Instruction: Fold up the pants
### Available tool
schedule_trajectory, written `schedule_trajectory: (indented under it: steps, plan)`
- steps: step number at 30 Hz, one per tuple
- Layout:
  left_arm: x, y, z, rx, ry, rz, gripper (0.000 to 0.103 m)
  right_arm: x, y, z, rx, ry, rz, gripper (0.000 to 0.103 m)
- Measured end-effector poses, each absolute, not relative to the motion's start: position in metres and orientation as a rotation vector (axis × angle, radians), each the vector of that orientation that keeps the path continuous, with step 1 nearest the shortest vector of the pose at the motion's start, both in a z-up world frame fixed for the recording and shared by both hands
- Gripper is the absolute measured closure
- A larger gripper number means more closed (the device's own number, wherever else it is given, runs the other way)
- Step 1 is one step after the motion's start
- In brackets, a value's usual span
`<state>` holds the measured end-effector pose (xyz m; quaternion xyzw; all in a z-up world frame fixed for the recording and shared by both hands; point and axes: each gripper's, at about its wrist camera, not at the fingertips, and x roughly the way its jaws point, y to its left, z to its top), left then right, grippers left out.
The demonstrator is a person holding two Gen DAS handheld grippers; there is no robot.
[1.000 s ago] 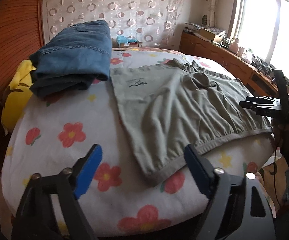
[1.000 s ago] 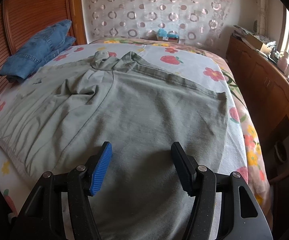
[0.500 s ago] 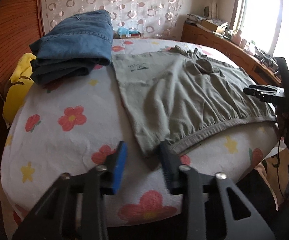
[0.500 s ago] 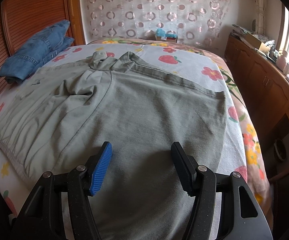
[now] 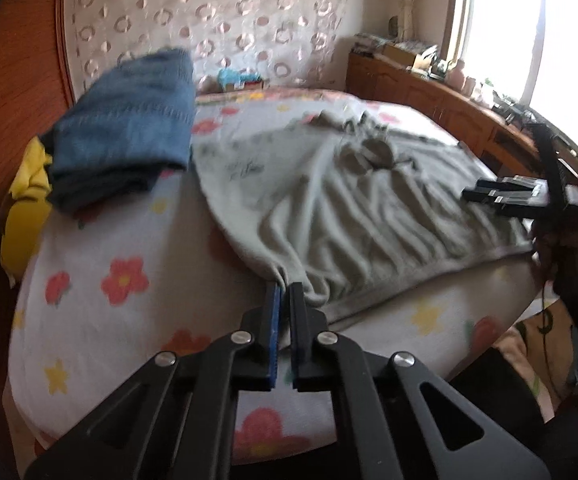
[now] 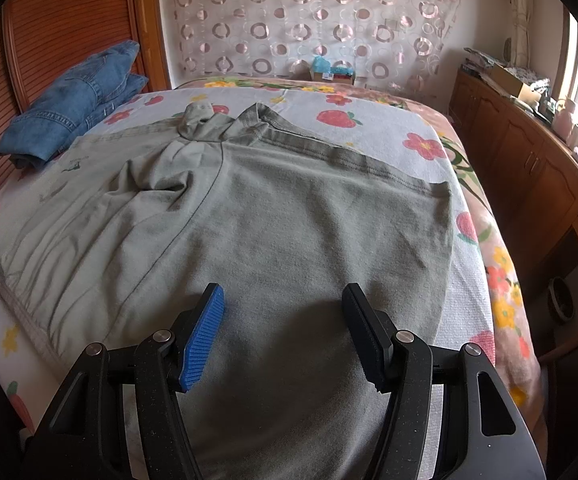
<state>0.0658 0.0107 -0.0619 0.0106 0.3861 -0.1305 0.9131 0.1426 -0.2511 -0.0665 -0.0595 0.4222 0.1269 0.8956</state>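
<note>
Blue pads on the left claw [image 5: 283, 292] are pinched tight on a corner of the pants [image 5: 353, 208], right at the stretchy waist edge. From that pinch the grey-green cloth fans out in long wrinkles across the bed [image 5: 129, 264]. The right claw [image 6: 283, 300] is wide, with nothing between its pads, and it hangs just above the middle of the pants [image 6: 289, 240]. In the left view the right claw [image 5: 485, 196] shows at the far side of the pants, held in a hand [image 5: 565, 256]. The pants lie spread flat on the bed [image 6: 389, 128], with one leg bunched up near the far end. The sheet is white with red and yellow flowers. Folded jeans [image 5: 129, 128] sit near the top left corner of the pants, on the bed by the wooden headboard [image 6: 69, 28]. A yellow thing [image 5: 25, 216] lies under the jeans; I cannot tell what it is.
</note>
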Motion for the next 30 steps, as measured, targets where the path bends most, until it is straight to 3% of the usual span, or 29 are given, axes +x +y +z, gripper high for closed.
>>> schedule_trajectory:
  steps: [16,30]
  plan:
    - [0.101,-0.088,0.011,0.094,0.682,-0.472,0.103,0.117,-0.278,-0.041,-0.025,0.806,0.260,0.040]
    - [0.127,-0.165,0.017,0.084,0.687,-0.567,0.101,0.067,-0.304,-0.006,-0.030,0.715,0.269,0.040]
